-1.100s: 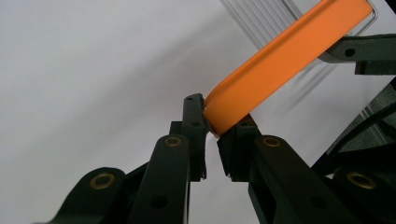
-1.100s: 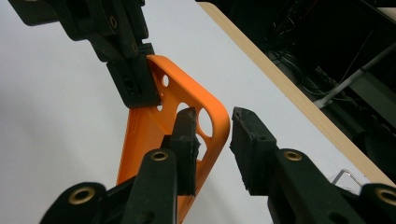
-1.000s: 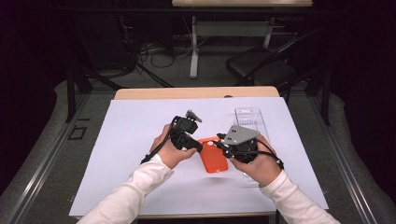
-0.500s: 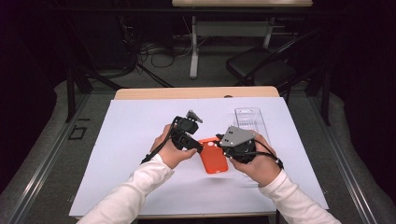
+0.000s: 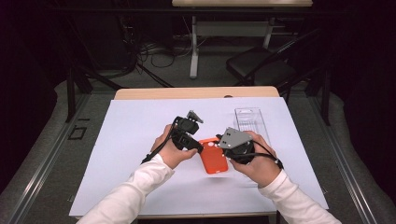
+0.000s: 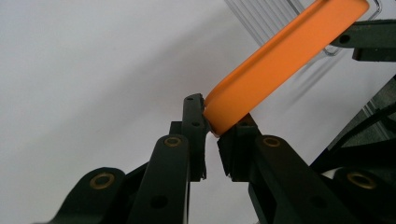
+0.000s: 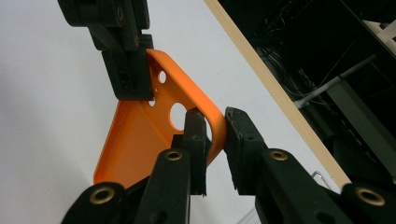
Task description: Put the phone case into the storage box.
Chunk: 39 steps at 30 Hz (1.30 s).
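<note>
Orange phone case (image 5: pixel 214 156) is held clear of the white sheet (image 5: pixel 130 140) between the two grippers, near the middle of the table (image 5: pixel 196 92).

Left gripper (image 5: pixel 198 145): jaws clamped on one corner rim of the case; in the left gripper view the rim is pinched between the pads (image 6: pixel 194 119).

Right gripper (image 5: pixel 224 145): jaws have just been closing, and in the right gripper view they now pinch the opposite rim at the end with the camera holes (image 7: pixel 219 126).

Key relation: in the high view the case's long axis runs roughly 12 to 6 o'clock, its free end hanging toward 6, toward the person. Both grips sit at the 12 o'clock end, left at about 10, right at about 2. Neither hand is nearer; both are in contact.

Clear plastic tray (image 5: pixel 251 120) lies at about 1 o'clock from the case, closer to the right hand (image 5: pixel 254 163). My guess is that any transfer there favours that side.
</note>
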{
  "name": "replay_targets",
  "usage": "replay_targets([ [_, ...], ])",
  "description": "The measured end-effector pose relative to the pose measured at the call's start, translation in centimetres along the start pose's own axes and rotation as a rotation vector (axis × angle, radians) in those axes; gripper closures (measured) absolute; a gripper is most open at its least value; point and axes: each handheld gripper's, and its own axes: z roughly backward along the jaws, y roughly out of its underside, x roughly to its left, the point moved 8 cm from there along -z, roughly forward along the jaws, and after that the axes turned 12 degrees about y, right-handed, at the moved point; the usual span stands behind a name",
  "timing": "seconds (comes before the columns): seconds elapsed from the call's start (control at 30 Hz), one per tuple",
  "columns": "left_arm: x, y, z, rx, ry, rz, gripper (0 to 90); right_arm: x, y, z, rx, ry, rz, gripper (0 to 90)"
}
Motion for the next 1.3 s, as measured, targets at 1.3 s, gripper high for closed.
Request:
replay_targets([
  [1.3, -0.24, -0.11, 0.63, -0.048, 0.047, -0.05, 67.2, -0.9, -0.16, 0.62, -0.028, -0.003, -0.024, 80.5],
])
